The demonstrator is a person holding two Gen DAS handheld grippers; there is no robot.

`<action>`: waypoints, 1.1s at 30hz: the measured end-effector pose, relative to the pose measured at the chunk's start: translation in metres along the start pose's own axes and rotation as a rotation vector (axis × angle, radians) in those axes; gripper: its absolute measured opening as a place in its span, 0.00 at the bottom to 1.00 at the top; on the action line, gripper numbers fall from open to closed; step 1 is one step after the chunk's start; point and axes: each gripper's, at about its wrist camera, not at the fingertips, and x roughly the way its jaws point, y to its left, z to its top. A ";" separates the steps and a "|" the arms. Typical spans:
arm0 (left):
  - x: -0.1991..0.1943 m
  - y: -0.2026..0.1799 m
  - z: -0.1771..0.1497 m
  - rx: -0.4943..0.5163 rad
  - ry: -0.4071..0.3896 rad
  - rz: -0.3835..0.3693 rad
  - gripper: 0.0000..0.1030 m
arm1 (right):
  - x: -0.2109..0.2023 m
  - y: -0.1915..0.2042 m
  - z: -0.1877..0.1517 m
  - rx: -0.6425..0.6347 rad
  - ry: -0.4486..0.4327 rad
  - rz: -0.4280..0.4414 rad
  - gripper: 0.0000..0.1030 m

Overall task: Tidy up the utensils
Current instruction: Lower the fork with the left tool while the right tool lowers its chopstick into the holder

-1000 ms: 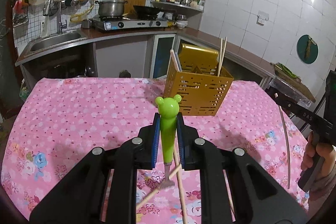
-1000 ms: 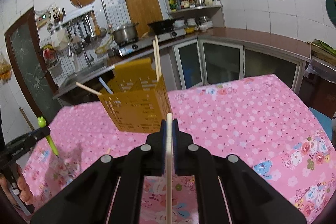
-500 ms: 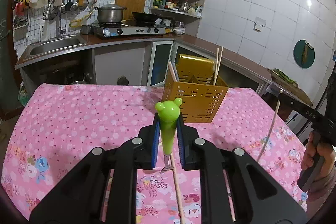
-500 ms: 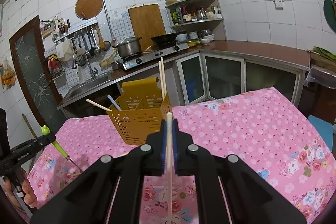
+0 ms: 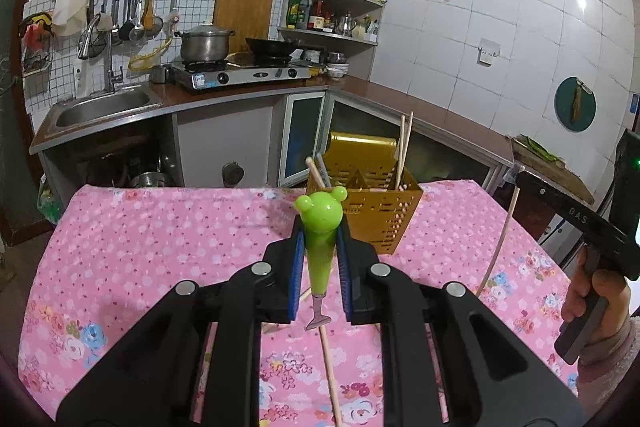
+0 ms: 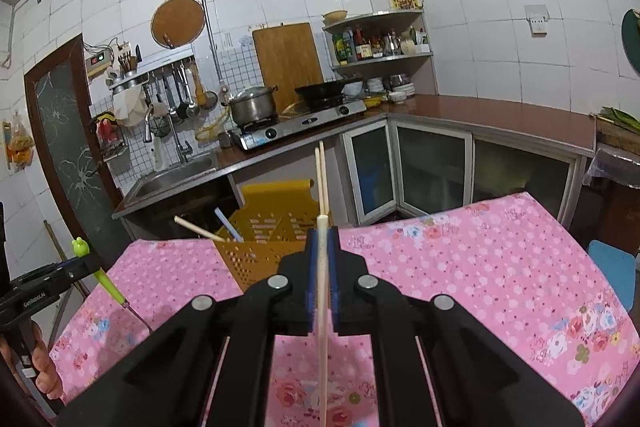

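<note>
My left gripper [image 5: 320,239] is shut on a green frog-handled fork [image 5: 320,227], held upright above the pink tablecloth [image 5: 140,235]. My right gripper [image 6: 323,247] is shut on a wooden chopstick [image 6: 322,291], held upright. The orange perforated utensil holder [image 5: 380,215] stands at the table's far side, beyond both grippers, with chopsticks [image 5: 404,143] in it. It also shows in the right wrist view [image 6: 256,251]. The right gripper with its chopstick [image 5: 500,239] shows at right in the left wrist view. The left gripper with the fork [image 6: 98,267] shows at far left in the right wrist view.
A loose chopstick [image 5: 330,367] lies on the cloth under my left gripper. Behind the table run a kitchen counter [image 5: 240,91] with a sink [image 5: 100,105], a stove and a pot. A blue stool [image 6: 612,263] stands at the table's right.
Both grippers have risen with their utensils and tilted level; the table now looks lower and farther. The fork has come up off the cloth.
</note>
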 end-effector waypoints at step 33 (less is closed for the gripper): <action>0.105 -0.053 0.112 0.078 -0.163 0.077 0.14 | 0.075 0.022 0.128 0.026 -0.258 0.021 0.05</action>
